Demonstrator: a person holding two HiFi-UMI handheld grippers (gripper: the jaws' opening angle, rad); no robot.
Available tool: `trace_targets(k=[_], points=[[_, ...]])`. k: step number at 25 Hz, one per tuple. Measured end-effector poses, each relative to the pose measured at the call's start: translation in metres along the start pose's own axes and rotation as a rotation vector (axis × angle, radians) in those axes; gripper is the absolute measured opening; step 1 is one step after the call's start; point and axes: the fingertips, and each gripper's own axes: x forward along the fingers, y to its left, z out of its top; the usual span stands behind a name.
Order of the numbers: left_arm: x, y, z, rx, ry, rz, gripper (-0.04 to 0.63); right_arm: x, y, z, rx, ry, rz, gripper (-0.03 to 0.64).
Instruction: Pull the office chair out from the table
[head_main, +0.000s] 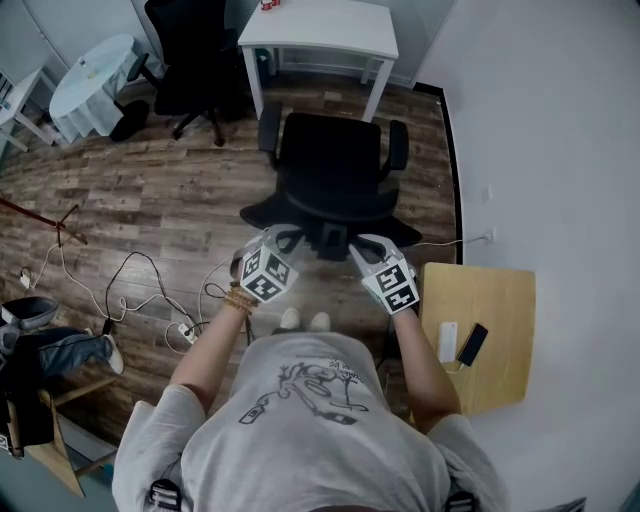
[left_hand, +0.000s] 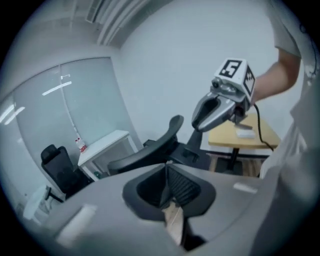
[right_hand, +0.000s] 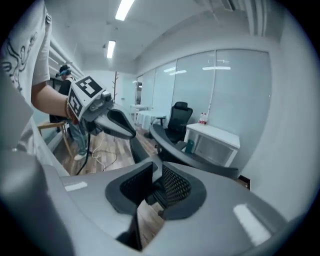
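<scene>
Behind the chair (head_main: 335, 170), gripper views alone show left hand-held gripper (left_hand: 169, 171) closed, right hand-held gripper (right_hand: 157, 172) ajar.

The office chair (head_main: 335, 170) was matt black cloth and plastic, the floor (head_main: 150, 190) dark, streaky wood plank, the table (head_main: 330, 30) smooth white, the small desk (head_main: 500, 300) pale, smooth wood.

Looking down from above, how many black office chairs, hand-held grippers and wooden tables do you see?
Black office chairs: 2, the near chair and the far chair
Grippers: 2, the left gripper and the right gripper
Tables of wood: 1, the wooden table
Total: 5
</scene>
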Motion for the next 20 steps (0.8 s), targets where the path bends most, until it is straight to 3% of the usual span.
trace_targets(k=[6,13,20], points=[[-0.054,0.012,0.073,-0.212,-0.268,0.003,0.005,-0.034,0.008,0.079,0.067,-0.225,-0.028,0.022],[-0.119,0.022,0.136,-0.364,-0.507,0.01,0.003,-0.079,0.021,0.146,0.095,-0.415,-0.05,0.008],[-0.152,0.011,0.161,-0.37,-0.622,0.037,0.003,-0.115,0.037,0.174,0.153,-0.524,-0.071,0.006]])
